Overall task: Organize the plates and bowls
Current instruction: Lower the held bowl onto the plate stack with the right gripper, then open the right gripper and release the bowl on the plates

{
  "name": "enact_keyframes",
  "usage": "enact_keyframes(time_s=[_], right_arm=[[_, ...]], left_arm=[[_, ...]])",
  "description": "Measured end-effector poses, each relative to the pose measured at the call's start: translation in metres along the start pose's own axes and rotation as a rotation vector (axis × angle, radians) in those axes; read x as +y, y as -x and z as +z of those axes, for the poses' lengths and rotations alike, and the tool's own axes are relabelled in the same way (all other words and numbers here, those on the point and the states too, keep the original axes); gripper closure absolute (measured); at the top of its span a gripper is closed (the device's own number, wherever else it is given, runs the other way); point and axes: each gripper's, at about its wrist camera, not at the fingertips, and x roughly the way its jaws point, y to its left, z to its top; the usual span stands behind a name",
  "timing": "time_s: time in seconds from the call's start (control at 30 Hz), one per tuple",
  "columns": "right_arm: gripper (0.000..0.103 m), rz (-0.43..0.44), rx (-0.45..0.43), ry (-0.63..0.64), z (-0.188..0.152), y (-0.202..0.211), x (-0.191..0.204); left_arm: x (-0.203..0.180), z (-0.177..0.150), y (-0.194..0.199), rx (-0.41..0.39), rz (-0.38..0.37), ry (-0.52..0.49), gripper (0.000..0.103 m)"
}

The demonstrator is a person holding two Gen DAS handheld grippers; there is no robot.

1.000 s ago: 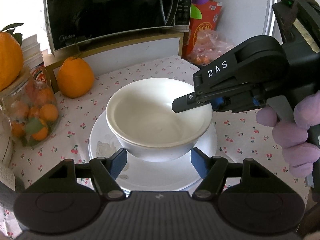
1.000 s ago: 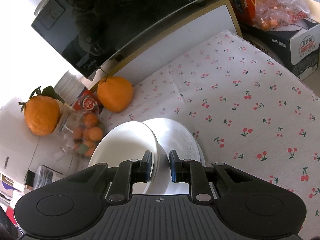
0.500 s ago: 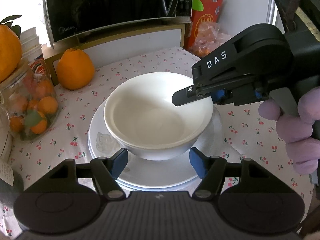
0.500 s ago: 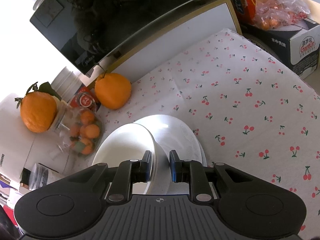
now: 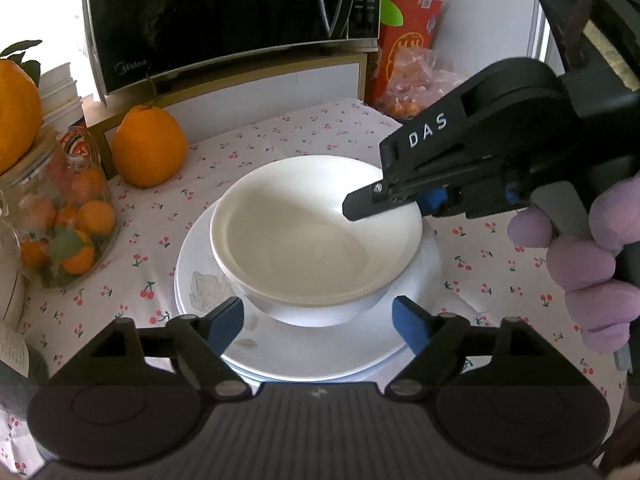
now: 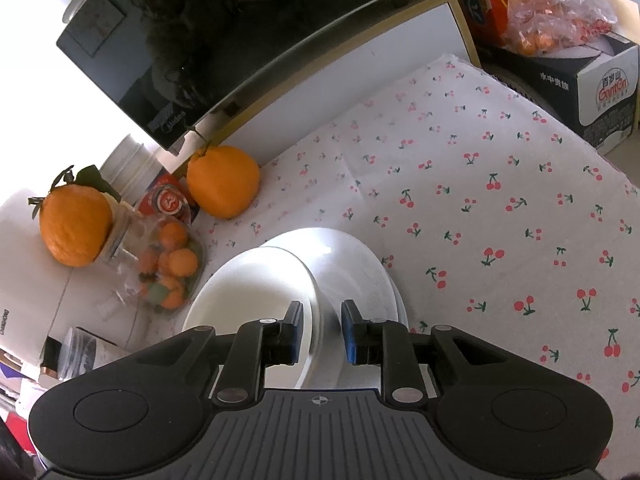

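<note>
White bowl (image 5: 316, 236) sitting on stacked white plates (image 5: 304, 352) on the cherry-print cloth (image 6: 500, 200), straight ahead of the left gripper (image 5: 318, 322). Left gripper spread wide, blue pads apart on either side of the bowl's near base, touching nothing. Right gripper (image 6: 320, 330) reaching in from the right, pads astride the bowl's rim (image 6: 312, 304), one inside and one outside; gap visible, so cannot tell whether pinching. Beyond the bowl, an orange (image 5: 148, 146) below the microwave (image 5: 224, 16); off to the left, a jar of small oranges (image 5: 60, 220).
</note>
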Motion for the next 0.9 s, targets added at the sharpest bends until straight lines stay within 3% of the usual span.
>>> enact_keyframes(time_s=[0.07,0.13,0.47,0.63,0.77,0.9], right_arm=[[0.077,-0.003,0.005,-0.004,0.0,-0.001,0.0],[0.067,-0.001,0.004,-0.011,0.0,0.0,-0.001],[0.044,0.011,0.002,-0.018,0.001,0.004,-0.002],[0.028,0.045,0.013,0.013,0.002,0.008,0.004],[0.023,0.098,0.055,0.047,0.001,0.012,0.008],[0.02,0.095,0.039,0.085,0.001,0.023,0.01]], left_arm=[[0.0,0.0,0.0,0.002,0.001,0.001,0.019],[0.0,0.0,0.0,0.004,0.005,-0.001,0.018],[0.002,0.001,0.001,0.015,0.003,0.02,0.012],[0.002,0.001,0.005,0.016,-0.005,0.027,0.009],[-0.001,0.0,0.009,0.017,-0.01,0.013,0.008],[-0.005,-0.001,0.014,0.015,-0.004,-0.002,0.007]])
